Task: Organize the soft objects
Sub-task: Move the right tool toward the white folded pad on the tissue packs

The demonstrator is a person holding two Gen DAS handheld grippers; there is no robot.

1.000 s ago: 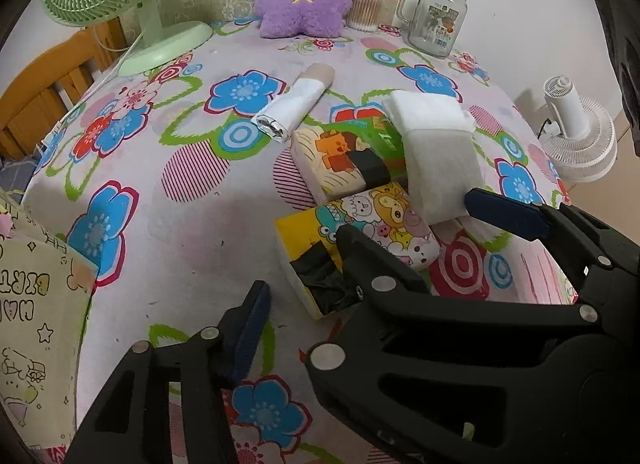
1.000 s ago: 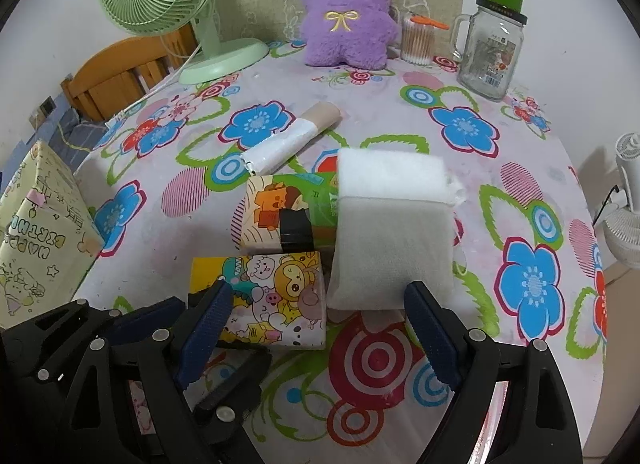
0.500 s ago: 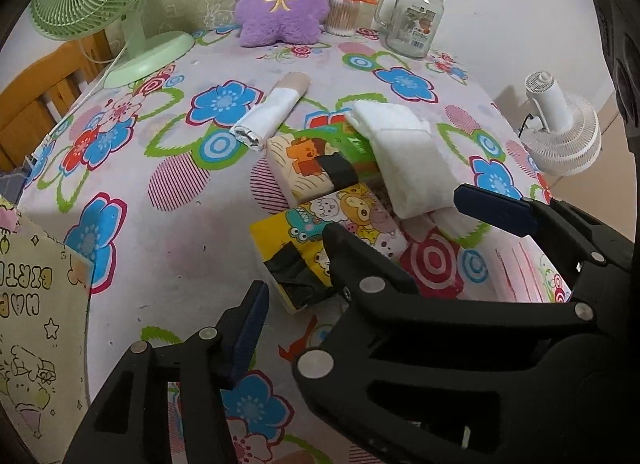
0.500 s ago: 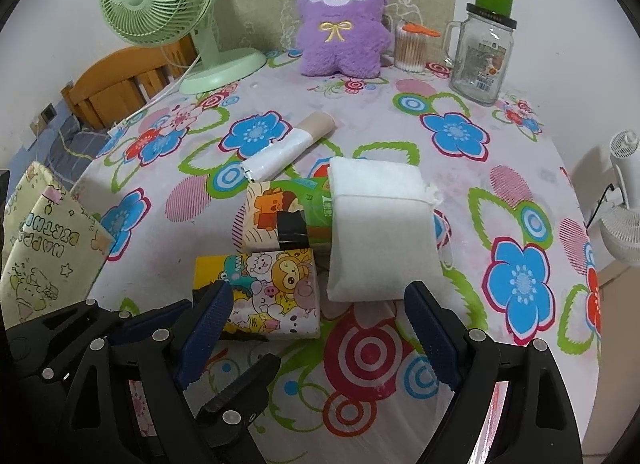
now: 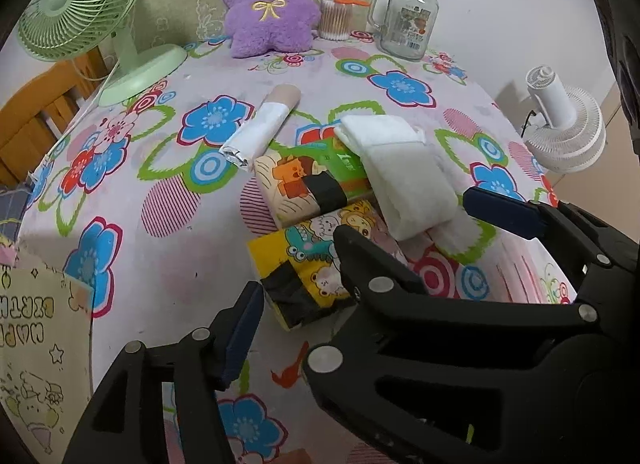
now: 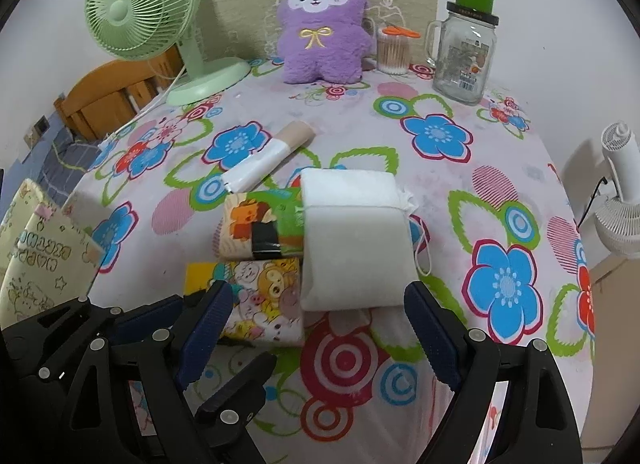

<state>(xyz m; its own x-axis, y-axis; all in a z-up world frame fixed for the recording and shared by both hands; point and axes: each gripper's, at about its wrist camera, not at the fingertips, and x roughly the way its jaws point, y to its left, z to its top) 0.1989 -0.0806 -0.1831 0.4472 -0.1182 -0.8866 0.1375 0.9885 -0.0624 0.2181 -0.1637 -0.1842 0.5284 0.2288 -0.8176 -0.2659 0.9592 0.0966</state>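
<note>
**Soft goods on the flowered tabletop**

Landmark: white pack (image 6: 354,248), lying flat mid-tabletop (image 6: 500,151).

- Green pack (image 6: 262,225): touching the white pack's left edge, partly under it.
- Yellow pack (image 6: 260,300): just beside the white pack's near left corner, touching the green pack.
- Roll (image 6: 266,161): beyond the white pack, to its left, lying slantwise.
- Plush (image 6: 322,25): well beyond the white pack, upright at the far edge.
- Swab tub (image 6: 394,49) and jar (image 6: 464,51): right of the plush.
- Green fan (image 6: 160,23): far left of the plush.
- Card bag (image 6: 38,260): well left of the white pack, at the tabletop's edge.
- My right claw (image 6: 320,334): spread wide, empty, just short of the white pack's near edge.
- My left claw (image 5: 292,296): jaws have just been opening, part open around the yellow pack's near end; whether the hidden pad touches it, I cannot tell.
</note>
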